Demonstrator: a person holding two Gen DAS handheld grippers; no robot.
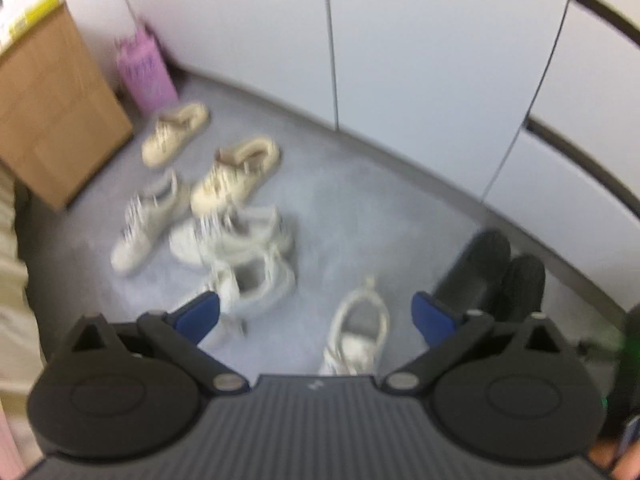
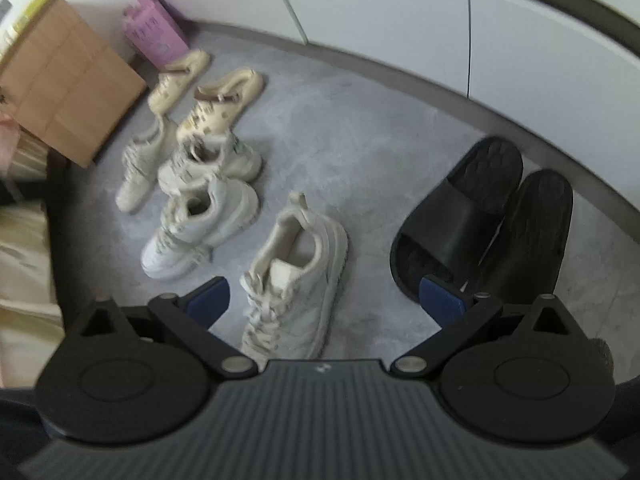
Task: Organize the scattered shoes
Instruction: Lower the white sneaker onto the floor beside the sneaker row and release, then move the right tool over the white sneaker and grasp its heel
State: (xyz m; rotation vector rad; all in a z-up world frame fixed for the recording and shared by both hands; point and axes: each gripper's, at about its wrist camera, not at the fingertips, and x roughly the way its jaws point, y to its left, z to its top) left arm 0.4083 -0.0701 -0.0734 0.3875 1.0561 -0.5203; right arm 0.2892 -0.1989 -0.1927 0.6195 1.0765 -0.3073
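Grey mottled floor [image 2: 340,128] under me, white cabinet doors [image 2: 380,0] curving round the back, and shoes strewn across the middle. Off to the far left I have a brown cardboard box [image 2: 68,80] standing on the floor, and tucked just beside it against the cabinets a pink bag [image 2: 154,36]. In front of those sits the cluster: two cream clogs [image 2: 222,98] with brown straps nearest the bag, then a pale sneaker [image 2: 140,172] by the box corner, then two chunky white sneakers [image 2: 200,228], one behind the other and crowding each other, the rear one touching a clog. My left gripper [image 1: 316,314] hangs above the floor with its blue-padded fingers spread wide and nothing between them; the left view is blurred, so detail there is poor, but its left pad overlaps the nearest chunky sneaker in the frame. My right gripper [image 2: 324,298] is equally splayed and empty, and right between its fingers lies a single off-white sneaker [image 2: 296,276], upright on its sole, heel tab pointing away from me, set apart from the cluster. To the right, near the cabinet base, a pair of black slides [image 2: 480,228] lies side by side, touching, and the right pad overlaps the near end of one in the picture. A beige fabric edge [image 2: 24,248] crowds the left margin.
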